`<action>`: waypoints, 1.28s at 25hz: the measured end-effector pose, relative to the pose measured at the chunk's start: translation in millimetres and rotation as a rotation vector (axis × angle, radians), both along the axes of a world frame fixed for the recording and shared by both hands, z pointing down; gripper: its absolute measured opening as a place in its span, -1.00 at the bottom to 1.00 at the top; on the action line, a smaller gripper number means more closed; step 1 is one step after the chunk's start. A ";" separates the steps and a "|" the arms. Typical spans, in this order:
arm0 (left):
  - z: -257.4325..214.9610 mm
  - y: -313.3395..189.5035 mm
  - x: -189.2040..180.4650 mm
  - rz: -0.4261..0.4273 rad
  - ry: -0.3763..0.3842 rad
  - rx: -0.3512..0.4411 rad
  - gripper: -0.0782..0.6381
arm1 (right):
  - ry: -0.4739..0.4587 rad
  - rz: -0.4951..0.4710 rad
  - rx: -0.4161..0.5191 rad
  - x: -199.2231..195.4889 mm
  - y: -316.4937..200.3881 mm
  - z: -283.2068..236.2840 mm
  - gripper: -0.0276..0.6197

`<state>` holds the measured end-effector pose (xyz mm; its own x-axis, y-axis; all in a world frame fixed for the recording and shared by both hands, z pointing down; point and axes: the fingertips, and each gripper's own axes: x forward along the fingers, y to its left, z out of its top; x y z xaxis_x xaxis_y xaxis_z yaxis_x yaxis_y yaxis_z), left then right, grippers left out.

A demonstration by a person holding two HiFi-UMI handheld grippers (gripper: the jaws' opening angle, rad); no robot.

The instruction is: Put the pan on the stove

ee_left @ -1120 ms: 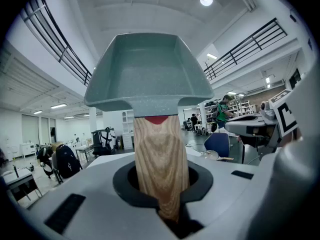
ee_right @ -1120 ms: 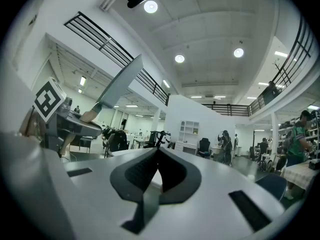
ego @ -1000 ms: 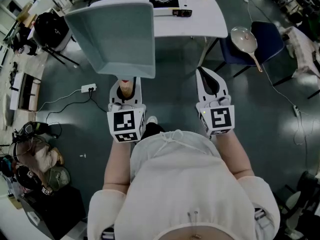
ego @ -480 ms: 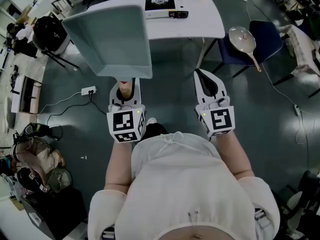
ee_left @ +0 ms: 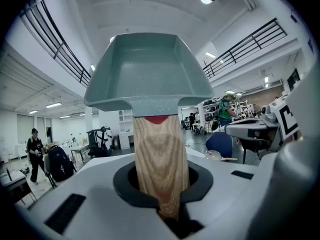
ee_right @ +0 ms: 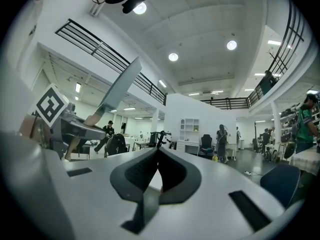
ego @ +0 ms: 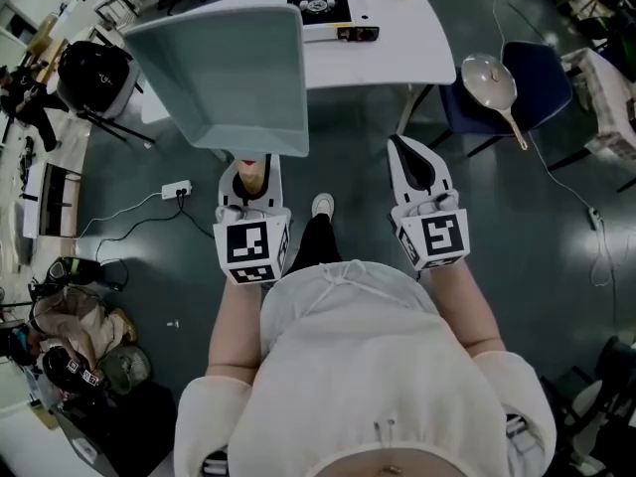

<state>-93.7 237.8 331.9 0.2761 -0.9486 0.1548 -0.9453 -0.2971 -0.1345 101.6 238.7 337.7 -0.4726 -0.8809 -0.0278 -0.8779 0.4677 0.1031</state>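
1. Grey-green square pan (ego: 224, 78) hangs in the air in front of the person, tilted up so its inside faces the head camera. It is short of the white table (ego: 397, 48).
2. The left gripper (ego: 248, 179) is clamped on the pan's light wooden handle (ee_left: 160, 164), which runs up between its jaws. The right gripper (ego: 415, 162) is level beside it, jaws pressed together with nothing in them.
3. Over the last second neither grip has altered. A white shoe (ego: 321, 205) has stepped forward between the grippers, so the person seems to be walking to the table.
4. The black-topped portable gas stove (ego: 320, 4) sits on the table's far side, apparently with nothing on it. Judging by this, the carry is under way; levelling and lowering the pan remain.
5. A pale round pan (ego: 489, 76) lies on a blue chair (ego: 542, 78), well apart.
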 end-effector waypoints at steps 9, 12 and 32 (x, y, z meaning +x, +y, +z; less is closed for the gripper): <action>1.4 -143.2 -25.6 0.089 0.053 -0.023 -0.60 | 0.042 0.071 -0.012 -25.9 -130.4 -7.4 -0.90; 0.9 -199.0 -39.4 0.111 0.052 -0.020 -0.60 | 0.060 0.086 -0.006 -40.3 -183.4 -9.8 -0.90; 42.6 -402.1 -37.9 0.123 -0.002 -0.152 -0.60 | 0.058 0.152 -0.082 -33.8 -412.0 14.8 -0.90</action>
